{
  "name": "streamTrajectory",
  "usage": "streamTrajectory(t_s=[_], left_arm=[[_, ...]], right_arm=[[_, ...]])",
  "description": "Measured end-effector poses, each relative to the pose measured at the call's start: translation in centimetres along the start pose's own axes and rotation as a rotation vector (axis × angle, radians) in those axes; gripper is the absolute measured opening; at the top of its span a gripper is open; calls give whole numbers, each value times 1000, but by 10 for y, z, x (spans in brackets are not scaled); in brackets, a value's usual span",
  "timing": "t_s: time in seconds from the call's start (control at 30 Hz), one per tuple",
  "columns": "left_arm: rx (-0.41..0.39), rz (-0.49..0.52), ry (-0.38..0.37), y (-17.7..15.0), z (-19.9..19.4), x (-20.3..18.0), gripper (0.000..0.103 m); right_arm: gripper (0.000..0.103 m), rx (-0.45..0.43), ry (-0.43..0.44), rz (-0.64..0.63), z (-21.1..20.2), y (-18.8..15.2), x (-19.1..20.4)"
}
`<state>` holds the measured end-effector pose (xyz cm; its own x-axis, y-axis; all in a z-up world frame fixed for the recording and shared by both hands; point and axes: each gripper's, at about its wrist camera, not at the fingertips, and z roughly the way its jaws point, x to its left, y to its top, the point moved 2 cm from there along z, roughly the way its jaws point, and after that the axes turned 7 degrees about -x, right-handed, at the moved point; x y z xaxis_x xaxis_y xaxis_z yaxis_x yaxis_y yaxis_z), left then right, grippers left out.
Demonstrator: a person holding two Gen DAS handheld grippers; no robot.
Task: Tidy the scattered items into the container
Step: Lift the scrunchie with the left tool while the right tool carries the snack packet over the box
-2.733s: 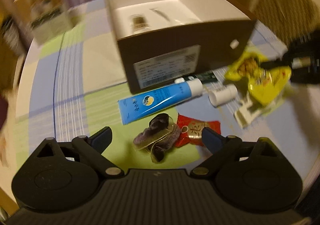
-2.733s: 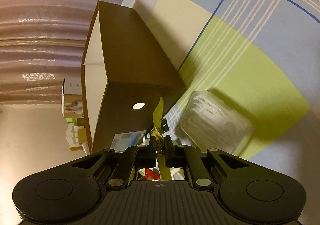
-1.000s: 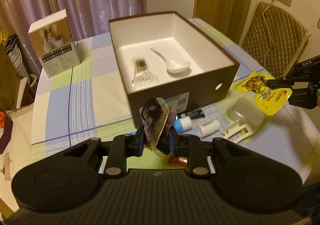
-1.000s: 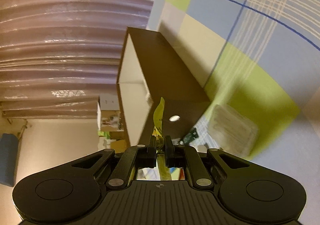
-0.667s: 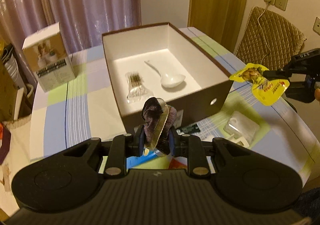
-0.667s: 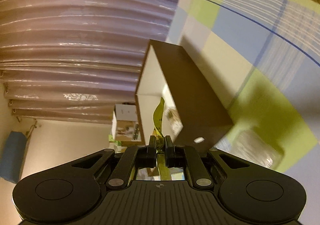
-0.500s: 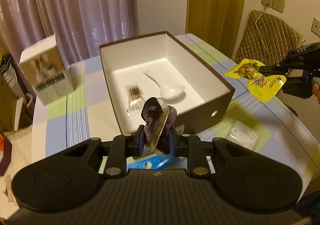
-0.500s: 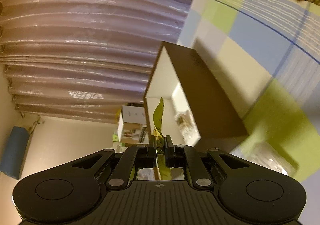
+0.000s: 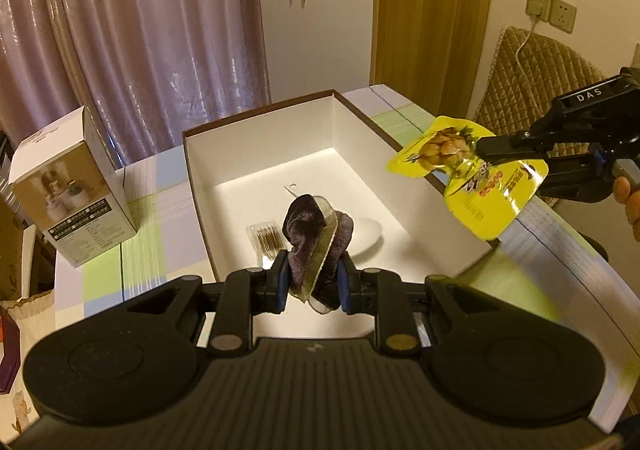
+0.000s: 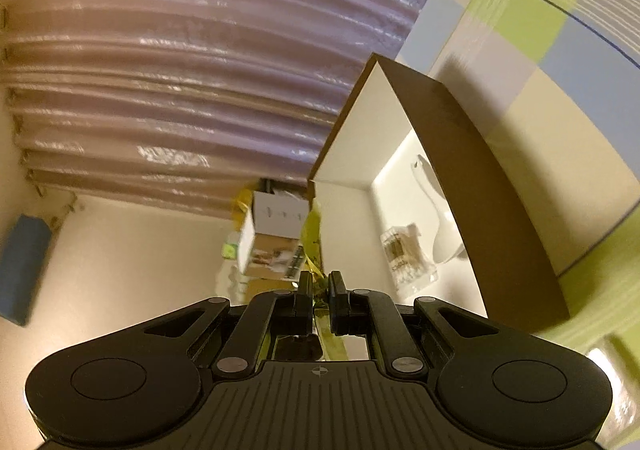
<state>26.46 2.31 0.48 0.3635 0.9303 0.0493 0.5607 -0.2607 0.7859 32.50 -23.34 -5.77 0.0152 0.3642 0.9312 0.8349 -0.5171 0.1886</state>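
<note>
1. The dark purple packet [image 9: 316, 234] sits dead centre of the left wrist frame, pinched between your left gripper [image 9: 313, 282] and hanging over the near end of the open box [image 9: 256, 130]. It looks soft and crinkly in clear wrap, probably very light, so it'll likely just flop out when you let go.
2. The yellow snack pouch [image 9: 476, 186] is at the right of that frame, clamped at its crimped middle by your right gripper [image 9: 486, 148] above the box's right wall. In the right wrist view you only see it edge-on between the closed fingers. It looks like thin, slick foil, so I'd keep gripping the seam, not the puffy part.
3. Already on the white box floor: a white spoon [image 10: 442, 218] and a clear pack of small sticks [image 10: 404, 254], lying just beside each other.
4. Further out, a white product carton [image 9: 68, 190] stands at the left on the checked tablecloth [image 9: 144, 210], well apart from the box.
5. My guess: both items are about ready to drop. Watch that spoon, it looks breakable.
</note>
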Motion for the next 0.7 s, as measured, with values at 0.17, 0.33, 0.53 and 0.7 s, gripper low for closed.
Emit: streamTrajectory(t_s=[0.17,0.33,0.53,0.7], left_arm=[[45,-12,-21,2,27,6,20],[129,2,-23,-3,57,13,20],[208,84,-50,-10,79,11,20],[273,184,-75,-15,94,7,20]], right_arm=[[10,43,-58,-51,23,2,-3],[10,102,-109,-111,40,0,-8],[10,166,-155,-199,53,-4,-8],[10,210,-199,-287,63,-9,-6]])
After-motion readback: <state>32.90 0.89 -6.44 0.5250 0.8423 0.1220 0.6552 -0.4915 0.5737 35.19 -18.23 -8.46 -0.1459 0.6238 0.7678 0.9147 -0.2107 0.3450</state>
